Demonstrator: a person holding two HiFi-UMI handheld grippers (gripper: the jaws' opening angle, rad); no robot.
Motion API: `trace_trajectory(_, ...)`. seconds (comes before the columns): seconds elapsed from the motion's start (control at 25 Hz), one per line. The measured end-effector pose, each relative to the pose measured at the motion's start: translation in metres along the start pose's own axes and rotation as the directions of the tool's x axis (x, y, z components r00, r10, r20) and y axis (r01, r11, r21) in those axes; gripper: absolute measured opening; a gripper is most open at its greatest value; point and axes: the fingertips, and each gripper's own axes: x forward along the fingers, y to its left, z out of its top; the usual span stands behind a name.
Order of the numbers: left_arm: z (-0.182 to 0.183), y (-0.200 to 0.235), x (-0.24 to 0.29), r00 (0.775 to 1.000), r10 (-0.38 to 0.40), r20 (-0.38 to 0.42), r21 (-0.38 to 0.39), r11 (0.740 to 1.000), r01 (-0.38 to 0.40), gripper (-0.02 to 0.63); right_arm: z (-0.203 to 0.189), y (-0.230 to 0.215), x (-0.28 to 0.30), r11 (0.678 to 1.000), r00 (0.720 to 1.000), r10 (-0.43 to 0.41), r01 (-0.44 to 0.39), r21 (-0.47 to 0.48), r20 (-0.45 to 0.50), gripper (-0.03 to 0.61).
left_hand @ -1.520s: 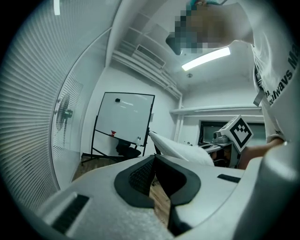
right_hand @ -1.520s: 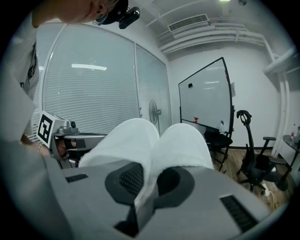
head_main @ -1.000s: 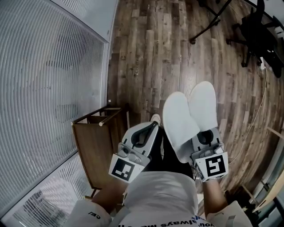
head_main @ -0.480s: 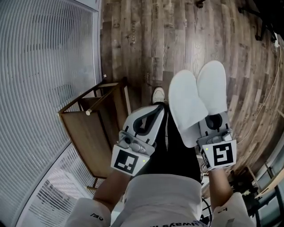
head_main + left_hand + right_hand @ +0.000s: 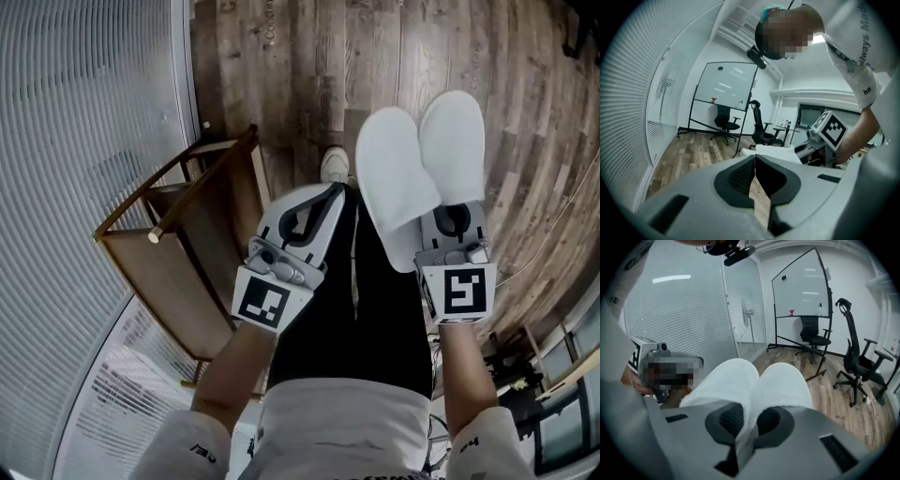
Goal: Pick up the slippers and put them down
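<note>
- While both grippers are held out in front of the person (image 5: 347,412), the plank floor (image 5: 309,84) lies below everything seen from the head view.
- Ribbed glass wall (image 5: 84,122) runs down the person's left side.
- Wooden frame (image 5: 187,253), brown with open sides, stands on the floor just beside the glass wall, to the left of the left gripper.
- Whiteboard (image 5: 801,287) on a stand and a black office chair (image 5: 855,357) stand further back in the room, well apart from the grippers.
- Slippers (image 5: 422,169): two, white, side by side with edges overlapping and toes pointing away from the person. They are off the floor, carried at their heel ends by the right gripper.
- Right gripper (image 5: 746,420): jaws pinched on the slippers' fabric, which fills the gap between the pads.
- Left gripper (image 5: 754,161): jaws pressed together at the tips, nothing between them, only floor visible behind.
- Shoe (image 5: 335,166), white, shows on the floor between the two grippers.
</note>
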Motion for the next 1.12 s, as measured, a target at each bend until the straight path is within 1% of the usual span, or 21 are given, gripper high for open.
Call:
trace_trajectory(0.16,-0.039,0.012,0.017,0.999,-0.013,-0.051,0.034,0.999,0.015,0.012,-0.034,-0.011,0.032,1.0,1.0,-0.004,0.004,0.001,-0.028,0.032)
trace_trajectory(0.36,-0.078,0.023,0.041,0.996,-0.038,-0.078,0.032,0.999,0.041,0.012,-0.075,-0.035,0.062,0.999,0.998,-0.022,0.023,0.026,-0.054,0.031)
trace_trajectory(0.48,-0.103,0.024,0.055,0.993,-0.059,-0.098,0.05,0.997,0.064,0.012,-0.098,-0.039,0.085,1.0,0.998,-0.01,0.01,0.0,-0.062,0.032)
trace_trajectory(0.56,-0.12,0.026,0.065,0.992,-0.061,-0.115,0.049,0.997,0.067,0.012,-0.112,-0.044,0.102,1.0,0.998,0.0,0.0,-0.001,-0.067,0.031)
trace_trajectory(0.68,-0.144,0.037,0.08,0.991,-0.048,-0.126,0.042,0.998,0.054,0.012,-0.129,-0.054,0.13,1.0,0.998,0.005,-0.005,0.004,-0.066,0.031)
trace_trajectory(0.84,-0.175,0.05,0.103,0.991,-0.034,-0.126,0.027,0.999,0.038,0.012,-0.152,-0.065,0.165,1.0,0.998,0.018,-0.019,-0.018,-0.056,0.031)
trace_trajectory(1.0,-0.205,0.061,0.133,0.99,-0.066,-0.125,0.061,0.995,0.074,0.012,-0.174,-0.083,0.202,0.999,0.998,0.029,-0.03,-0.031,-0.048,0.032)
trace_trajectory(1.12,-0.229,0.076,0.152,0.988,-0.081,-0.135,0.094,0.991,0.094,0.012,-0.191,-0.095,0.233,0.999,0.998,0.041,-0.041,0.002,-0.047,0.032)
